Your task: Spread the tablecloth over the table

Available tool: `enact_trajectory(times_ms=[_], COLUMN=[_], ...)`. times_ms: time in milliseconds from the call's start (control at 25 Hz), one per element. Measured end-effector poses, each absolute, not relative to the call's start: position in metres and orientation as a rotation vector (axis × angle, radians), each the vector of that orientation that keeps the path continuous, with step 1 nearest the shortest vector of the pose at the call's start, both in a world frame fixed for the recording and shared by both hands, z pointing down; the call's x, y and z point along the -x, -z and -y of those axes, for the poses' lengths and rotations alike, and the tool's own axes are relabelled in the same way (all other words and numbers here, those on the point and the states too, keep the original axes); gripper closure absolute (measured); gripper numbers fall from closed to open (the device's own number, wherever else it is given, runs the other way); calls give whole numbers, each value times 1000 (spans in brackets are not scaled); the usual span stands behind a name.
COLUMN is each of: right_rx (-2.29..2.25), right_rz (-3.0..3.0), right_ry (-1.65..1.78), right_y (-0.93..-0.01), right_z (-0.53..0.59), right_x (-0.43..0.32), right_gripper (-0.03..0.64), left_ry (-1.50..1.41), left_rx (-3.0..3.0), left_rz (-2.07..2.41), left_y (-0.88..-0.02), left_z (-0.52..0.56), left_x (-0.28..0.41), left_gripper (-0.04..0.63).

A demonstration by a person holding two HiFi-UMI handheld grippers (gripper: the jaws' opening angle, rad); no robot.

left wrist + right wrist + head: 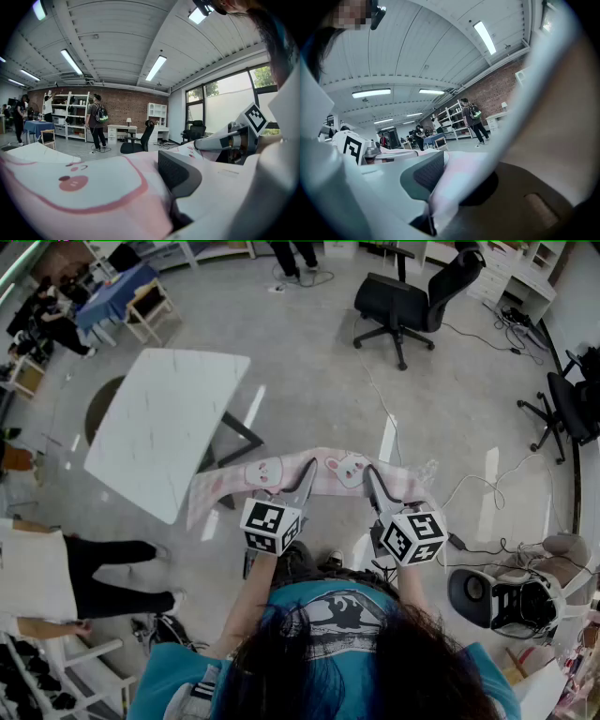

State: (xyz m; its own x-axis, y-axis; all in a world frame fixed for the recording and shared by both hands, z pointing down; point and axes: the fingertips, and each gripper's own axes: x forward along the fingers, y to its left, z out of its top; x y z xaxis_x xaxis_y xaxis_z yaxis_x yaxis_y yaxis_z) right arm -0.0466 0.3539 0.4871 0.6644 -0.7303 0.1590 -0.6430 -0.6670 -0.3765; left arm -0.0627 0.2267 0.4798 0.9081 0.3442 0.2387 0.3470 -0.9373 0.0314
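A pink tablecloth [281, 474] with white bunny faces hangs bunched in the air between my two grippers. My left gripper [306, 472] is shut on its upper edge near the left bunny. My right gripper [371, 474] is shut on the edge beside the right bunny. The white marble-patterned table [164, 427] stands on the floor to the left, bare. In the left gripper view the tablecloth [89, 187] fills the lower frame, pinched under the dark pad [178, 173]. A fold of cloth [459, 178] runs between the pads in the right gripper view.
A black office chair [412, 301] stands ahead on the right, with another chair [567, 409] at the far right. Cables [469, 484] trail over the floor on the right. A person in black trousers [103, 573] is at the left. A blue-covered table with chairs [122, 296] stands far left.
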Motion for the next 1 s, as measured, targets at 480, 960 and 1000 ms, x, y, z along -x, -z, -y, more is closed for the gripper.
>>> enact_trajectory(times_ms=[480, 960, 1000], right_rx=[2509, 2470, 2467], right_rz=[-1143, -1222, -1251], right_ry=[452, 539, 553], right_y=[-494, -517, -516], right_z=[-356, -310, -303], right_x=[42, -22, -33], right_gripper=[529, 528, 526], left_ry=[435, 435, 435], left_rx=[3053, 3075, 3093], left_rz=[502, 450, 435], left_y=[-484, -508, -509], left_z=[-228, -185, -178], left_x=[63, 9, -1], left_gripper=[494, 494, 494])
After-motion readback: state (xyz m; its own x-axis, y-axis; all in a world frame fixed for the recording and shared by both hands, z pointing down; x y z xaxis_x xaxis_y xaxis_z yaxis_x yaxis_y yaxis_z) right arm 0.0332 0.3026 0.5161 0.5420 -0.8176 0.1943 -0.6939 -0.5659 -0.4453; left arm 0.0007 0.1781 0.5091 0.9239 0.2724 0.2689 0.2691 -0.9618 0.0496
